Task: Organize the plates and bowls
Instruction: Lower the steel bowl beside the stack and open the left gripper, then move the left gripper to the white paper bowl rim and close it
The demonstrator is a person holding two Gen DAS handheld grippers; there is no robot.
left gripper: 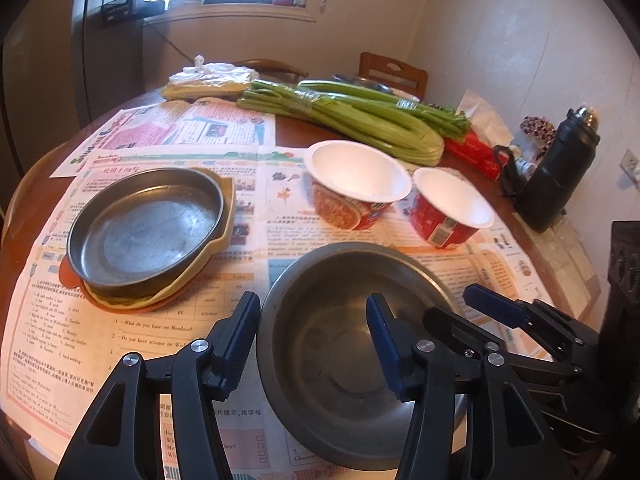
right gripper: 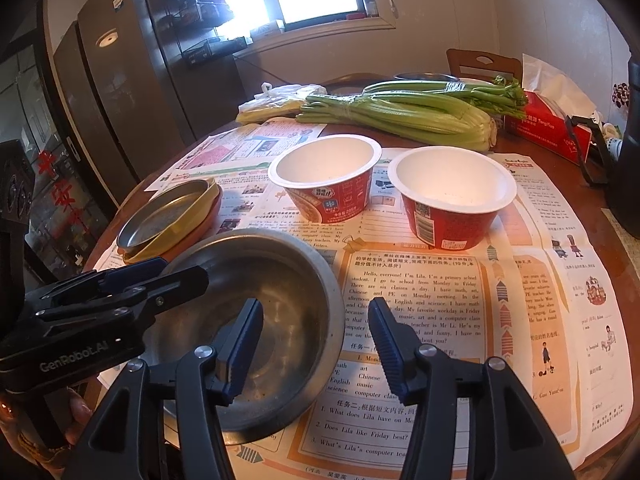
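Round wooden table (right gripper: 608,216) covered with printed worksheets/newspaper (right gripper: 420,312). Celery bunch (right gripper: 404,114) lies across the far side, red tissue box (right gripper: 548,130) just right of it, bagged yellow item (left gripper: 208,80) at far left, dark flask (left gripper: 560,176) at the right edge. Steel bowl (left gripper: 340,384) sits nearest, on the paper, empty. Stack of plates to its left: shallow metal plate (left gripper: 148,228) on a yellow dish (left gripper: 218,236) on an orange plate (left gripper: 68,274). Two empty red instant-noodle cups behind the bowl, side by side, just apart: left cup (right gripper: 326,178) and right cup (right gripper: 452,196), both upright, white inside. Left claw (left gripper: 314,340) wide open, straddling the steel bowl's left rim, one finger outside, one inside over the basin; holding nothing, contact with rim cannot be told. Right claw (right gripper: 316,346) also wide open, straddling the bowl's right rim, left finger over the basin, right finger over the paper; holding nothing. The left wrist view shows the right claw's blue pads (left gripper: 496,306) at the bowl's right side; the right wrist view shows the left claw at the bowl's left rim.
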